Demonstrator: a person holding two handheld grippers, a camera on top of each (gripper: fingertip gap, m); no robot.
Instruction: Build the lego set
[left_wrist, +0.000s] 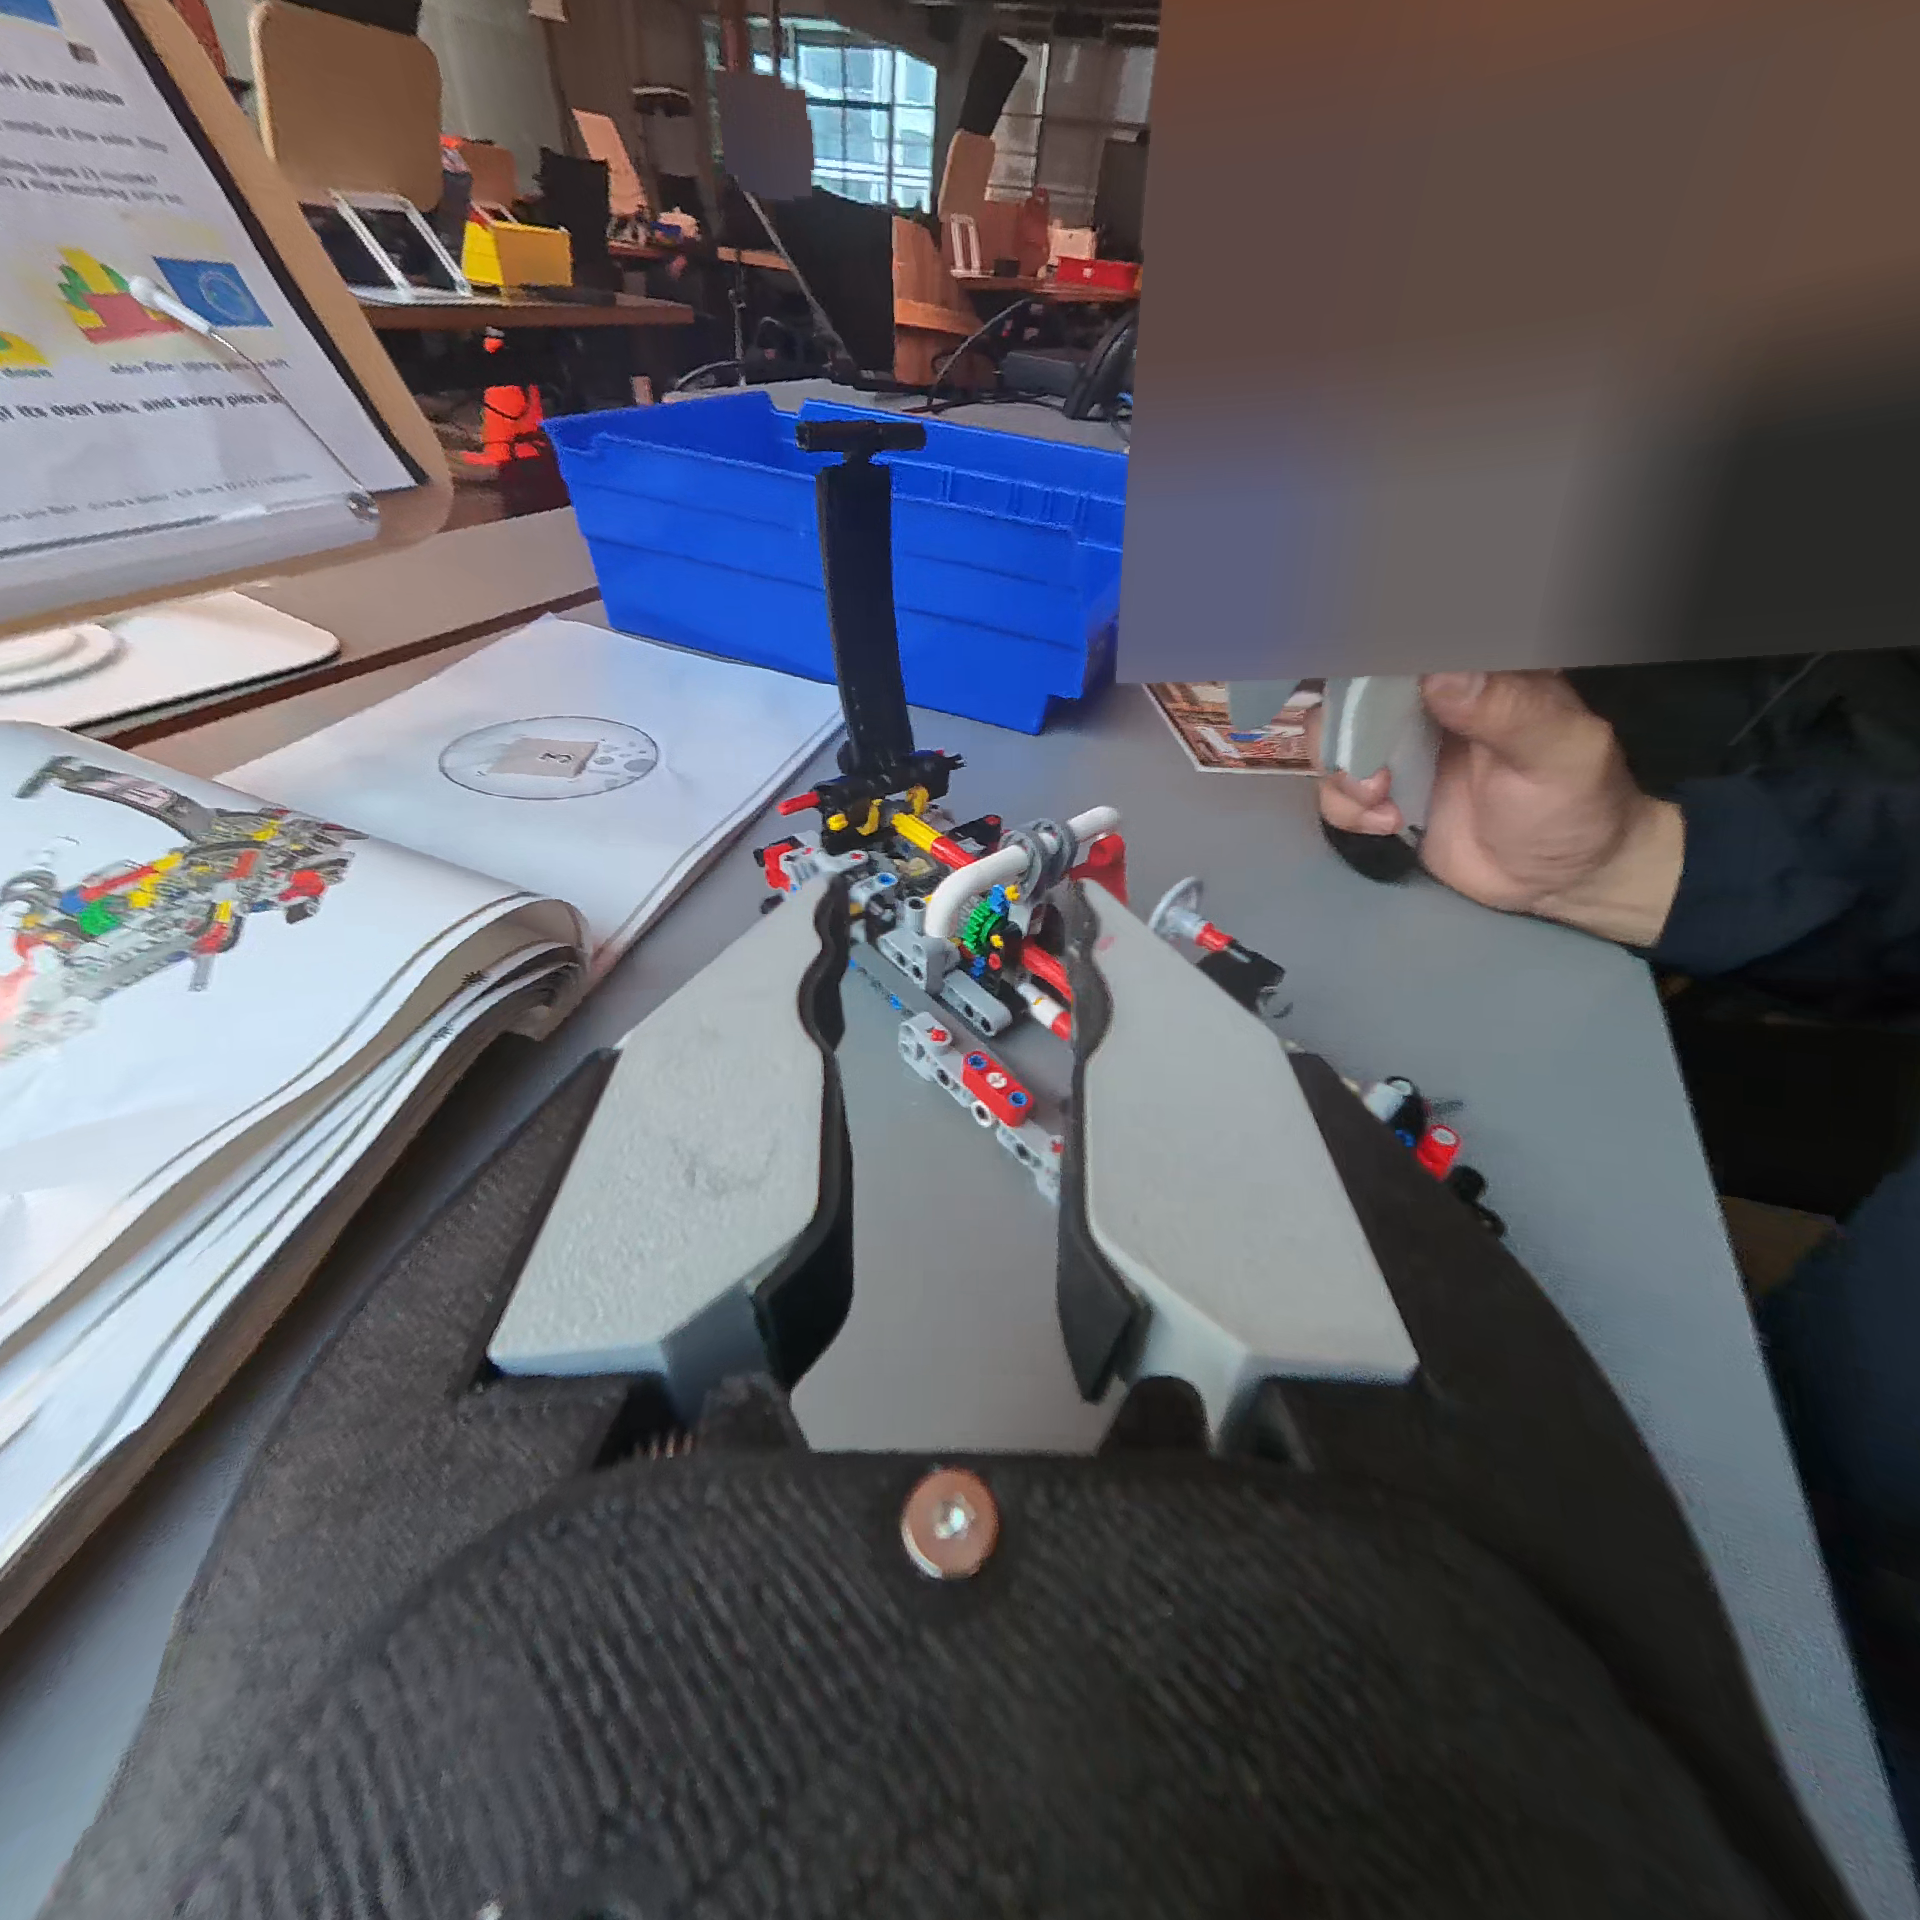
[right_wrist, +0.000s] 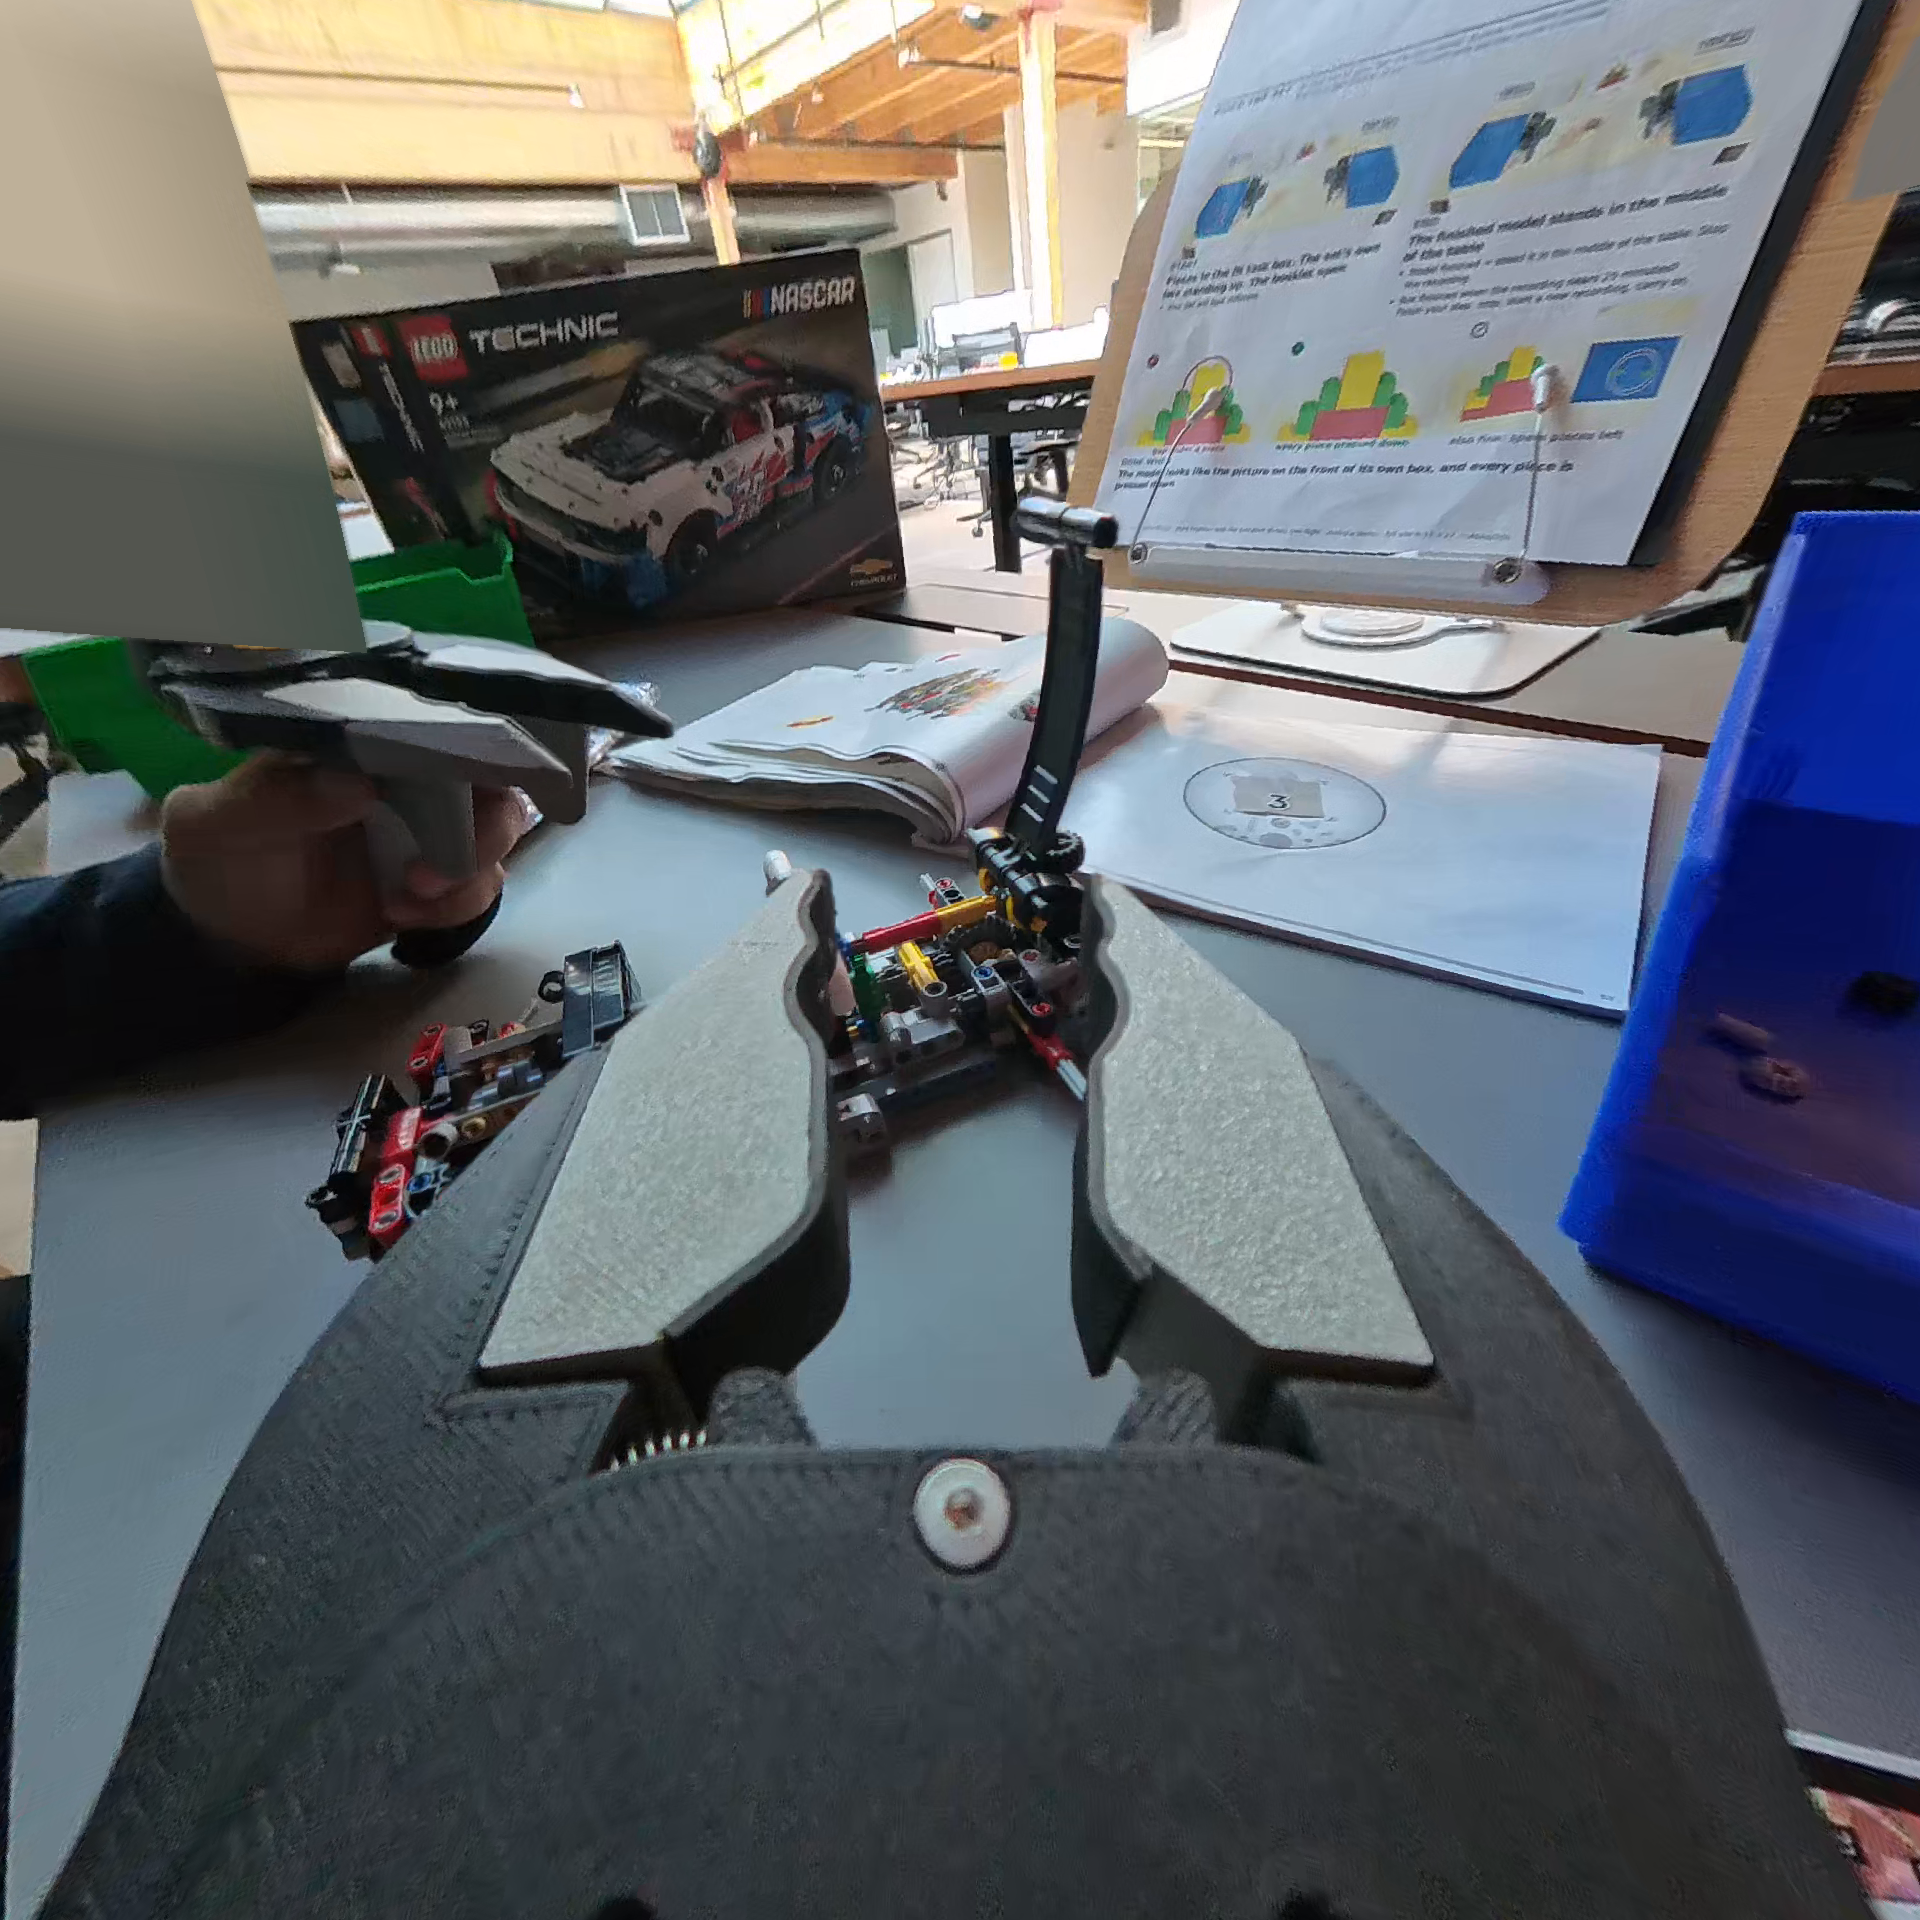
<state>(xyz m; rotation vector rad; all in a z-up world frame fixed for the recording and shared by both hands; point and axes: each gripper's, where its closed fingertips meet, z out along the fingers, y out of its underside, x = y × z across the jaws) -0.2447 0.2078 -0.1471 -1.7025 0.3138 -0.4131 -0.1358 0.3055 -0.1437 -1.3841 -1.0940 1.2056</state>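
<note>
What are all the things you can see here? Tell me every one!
Brick model with tall black post: 1, many colours, table middle.
Smaller brick cluster: 1, red and black, beside the model.
Bin: 1, blue, behind the model.
Bin: 1, green, far side.
Booklet: 1, white, open.
Sheet with circle: 1, white, flat.
Toy box: 1, dark, standing.
Instruction sheet on stand: 1, white.
Table: 1, grey.
Left tool: open, empty.
Right tool: open, empty.

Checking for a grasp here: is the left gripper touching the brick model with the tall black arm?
Apart. The right wrist view shows the left gripper raised well left of the brick model, with bare table between them.
</note>
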